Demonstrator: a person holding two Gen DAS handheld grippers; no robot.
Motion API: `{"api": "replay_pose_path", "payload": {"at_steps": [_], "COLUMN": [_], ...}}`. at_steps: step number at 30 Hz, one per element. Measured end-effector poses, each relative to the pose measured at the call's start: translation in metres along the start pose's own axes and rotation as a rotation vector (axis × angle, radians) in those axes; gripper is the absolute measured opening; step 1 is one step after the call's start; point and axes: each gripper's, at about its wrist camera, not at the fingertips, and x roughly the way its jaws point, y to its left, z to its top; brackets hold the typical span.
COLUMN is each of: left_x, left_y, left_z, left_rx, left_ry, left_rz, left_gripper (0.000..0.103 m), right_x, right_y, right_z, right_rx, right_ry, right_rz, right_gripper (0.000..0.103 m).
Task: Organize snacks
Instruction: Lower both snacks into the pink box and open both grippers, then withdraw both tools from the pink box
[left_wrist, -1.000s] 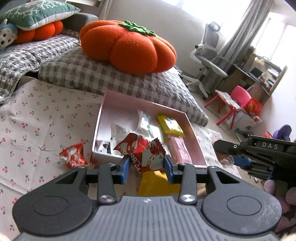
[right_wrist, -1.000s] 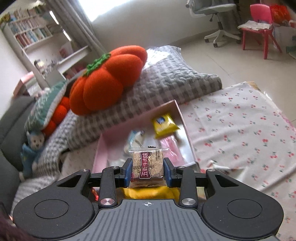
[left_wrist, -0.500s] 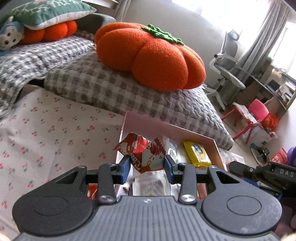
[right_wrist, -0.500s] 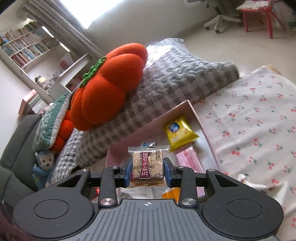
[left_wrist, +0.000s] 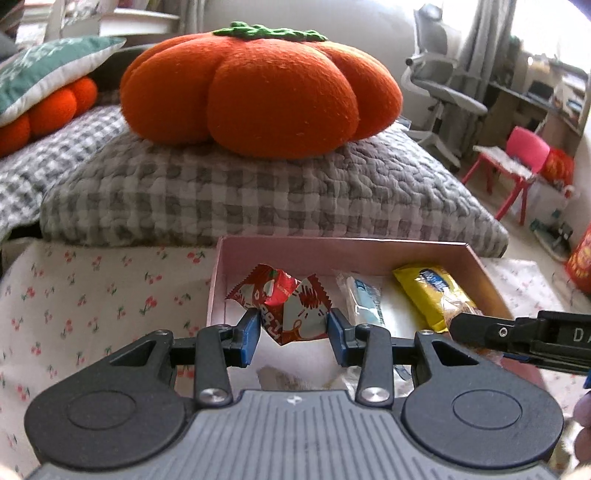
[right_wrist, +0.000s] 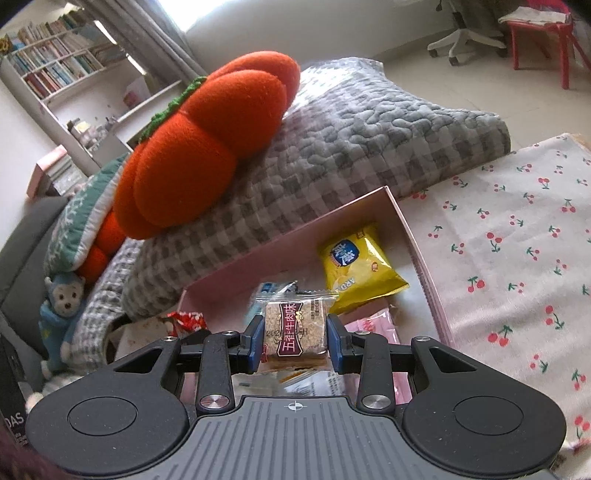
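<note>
Snacks in pink box (left_wrist: 369, 248) on cherry-print cloth (right_wrist: 517, 258) – grey checked cushion (left_wrist: 258, 192) behind

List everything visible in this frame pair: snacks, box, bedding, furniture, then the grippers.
pink box: 1, pink, on the cherry-print cloth
yellow snack packet: 1, yellow, lying in the box
clear blue-print packet: 1, in the box beside the yellow one
pink packet: 1, pink, in the box
red-and-white wrapper: 1, between the left pads, over the box
brown grain bar: 1, clear wrap, between the right pads
pumpkin cushion: 1, orange, on the grey checked pillow
office chair: 1, grey, far right
red chair: 1
left gripper: shut on the wrapper
right gripper: shut on the bar
</note>
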Motion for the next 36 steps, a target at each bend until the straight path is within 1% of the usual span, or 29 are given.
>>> {"api": "replay_pose_path", "payload": {"at_steps": [3,11,15,16,17,19,20,21,23,24,29,32,34,36], "left_x": [0.004,0.011,0.013,0.012,0.012,0.007,0.004,0.002,-0.003,-0.006,-0.028,-0.041,-0.051,-0.061], "left_y": [-0.001,0.0,-0.003,-0.003,-0.004,-0.004,-0.004,-0.004,-0.004,-0.003,-0.003,-0.003,-0.001,0.001], "left_z": [0.0,0.002,0.003,0.003,0.004,0.004,0.003,0.003,0.002,0.001,-0.001,-0.003,-0.007,-0.012], "left_rx": [0.028,0.042,0.034,0.03,0.026,0.022,0.022,0.021,0.014,0.011,-0.004,-0.012,-0.016,-0.02], "left_ry": [0.003,0.012,0.005,-0.005,-0.013,-0.031,-0.035,-0.037,-0.032,-0.033,-0.047,-0.037,-0.032,-0.03], "left_rz": [0.021,0.057,0.049,0.049,0.049,0.031,0.024,0.022,0.02,0.016,-0.009,-0.012,-0.012,0.0], "left_gripper": [0.037,0.038,0.04,0.043,0.054,0.065,0.068,0.07,0.078,0.079,0.093,0.098,0.1,0.103], "right_x": [0.006,0.013,0.011,0.011,0.01,0.009,0.007,0.006,0.0,-0.003,-0.029,-0.043,-0.055,-0.066], "right_y": [-0.002,0.004,0.006,0.007,0.008,0.009,0.009,0.008,0.008,0.008,0.011,0.014,0.016,0.019], "right_z": [0.001,0.0,0.0,-0.001,-0.001,-0.002,-0.002,-0.002,-0.002,-0.002,-0.003,-0.003,-0.004,-0.006], "right_rx": [-0.004,-0.048,-0.056,-0.055,-0.056,-0.06,-0.057,-0.054,-0.046,-0.044,-0.076,-0.085,-0.081,-0.085], "right_ry": [0.003,0.0,-0.012,-0.012,-0.013,-0.015,-0.013,-0.013,-0.019,-0.02,-0.037,-0.044,-0.049,-0.053], "right_rz": [0.002,-0.005,0.003,0.002,0.0,-0.011,-0.017,-0.021,-0.034,-0.041,-0.076,-0.101,-0.103,-0.104], "right_gripper": [0.034,0.034,0.034,0.037,0.037,0.038,0.04,0.043,0.055,0.056,0.074,0.077,0.078,0.084]}}
